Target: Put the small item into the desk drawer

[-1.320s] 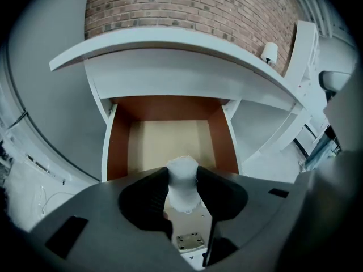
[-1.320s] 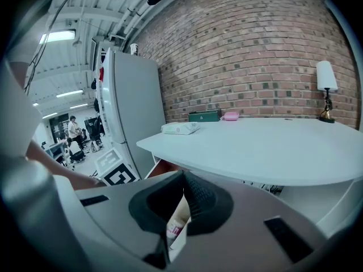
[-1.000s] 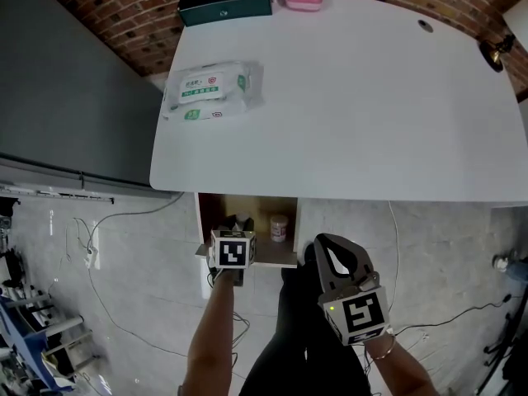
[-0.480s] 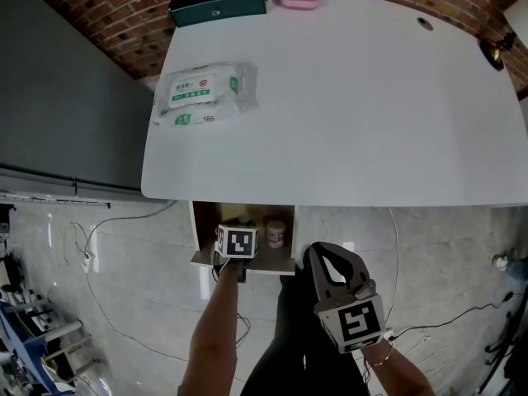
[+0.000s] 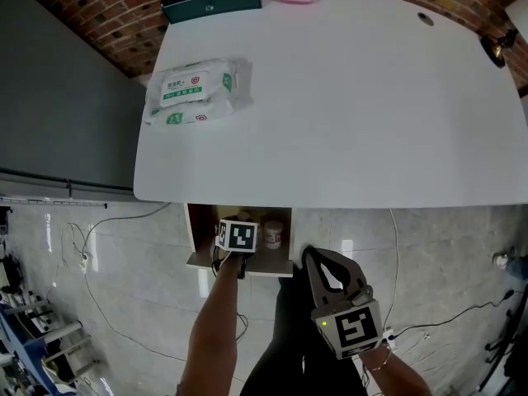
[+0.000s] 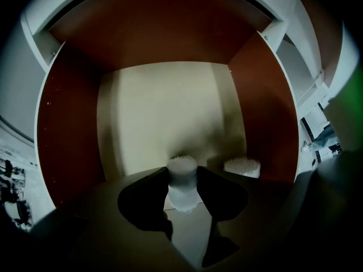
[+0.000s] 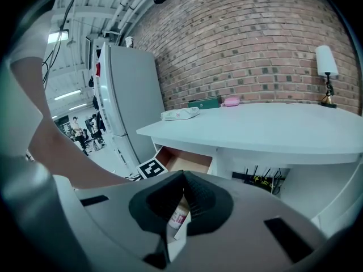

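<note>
The left gripper (image 6: 181, 173) had its jaws part-way spread and pinched on a small white bottle (image 6: 182, 194), one dark pad against each side of the body. That gripper pointed steeply down into the open drawer (image 6: 71, 146), with the bare left forearm (image 5: 216, 320) reaching forward to it from below the table's front edge. The bottle sat inside the drawer space, above the pale floor. In the left gripper view its long axis ran up the picture, roughly in line with the jaws, with the ribbed cap at the far end. A second bottle (image 6: 242, 167) stood just to its right, near the drawer's brown side wall and apart from the held one.

The right gripper (image 7: 181, 174) had its jaws pressed together at the tips and held nothing. It hung low, to the right of the drawer, aimed toward the drawer and the white table (image 5: 355, 106).
</note>
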`<state>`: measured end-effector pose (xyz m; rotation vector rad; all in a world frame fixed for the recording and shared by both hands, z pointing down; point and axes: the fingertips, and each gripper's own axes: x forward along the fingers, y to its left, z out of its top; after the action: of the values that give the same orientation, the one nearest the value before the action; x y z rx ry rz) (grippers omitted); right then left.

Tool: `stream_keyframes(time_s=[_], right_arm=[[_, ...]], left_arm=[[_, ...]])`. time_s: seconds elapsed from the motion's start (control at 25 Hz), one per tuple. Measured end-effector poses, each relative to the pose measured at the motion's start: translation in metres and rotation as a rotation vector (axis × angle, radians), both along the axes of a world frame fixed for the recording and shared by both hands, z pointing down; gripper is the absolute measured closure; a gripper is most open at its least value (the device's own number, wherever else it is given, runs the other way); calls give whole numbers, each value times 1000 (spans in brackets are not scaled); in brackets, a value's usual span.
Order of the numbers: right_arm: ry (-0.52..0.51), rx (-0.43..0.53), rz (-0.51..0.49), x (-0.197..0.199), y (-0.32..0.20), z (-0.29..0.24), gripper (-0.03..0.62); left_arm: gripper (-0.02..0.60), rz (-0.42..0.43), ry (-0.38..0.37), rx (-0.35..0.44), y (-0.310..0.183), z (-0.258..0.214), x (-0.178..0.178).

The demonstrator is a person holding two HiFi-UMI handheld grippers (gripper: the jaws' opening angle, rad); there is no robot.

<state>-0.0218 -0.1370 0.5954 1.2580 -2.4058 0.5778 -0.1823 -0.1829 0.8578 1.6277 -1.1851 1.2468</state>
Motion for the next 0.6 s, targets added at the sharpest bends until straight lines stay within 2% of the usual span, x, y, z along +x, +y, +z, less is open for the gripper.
stream_keyframes(time_s=[0.28,0.48,0.6], right_arm=[[-3,-16,2,0,1,5,586],[-5,-17,4,-1,-2,7,586],[-7,-27,8,-1,-2,6,586]], left_arm=[[405,10,2,-21,-5,6,0],[399,-14,4,-21,-10,8,-4],[393,-37,45,-43,-7,5,0]])
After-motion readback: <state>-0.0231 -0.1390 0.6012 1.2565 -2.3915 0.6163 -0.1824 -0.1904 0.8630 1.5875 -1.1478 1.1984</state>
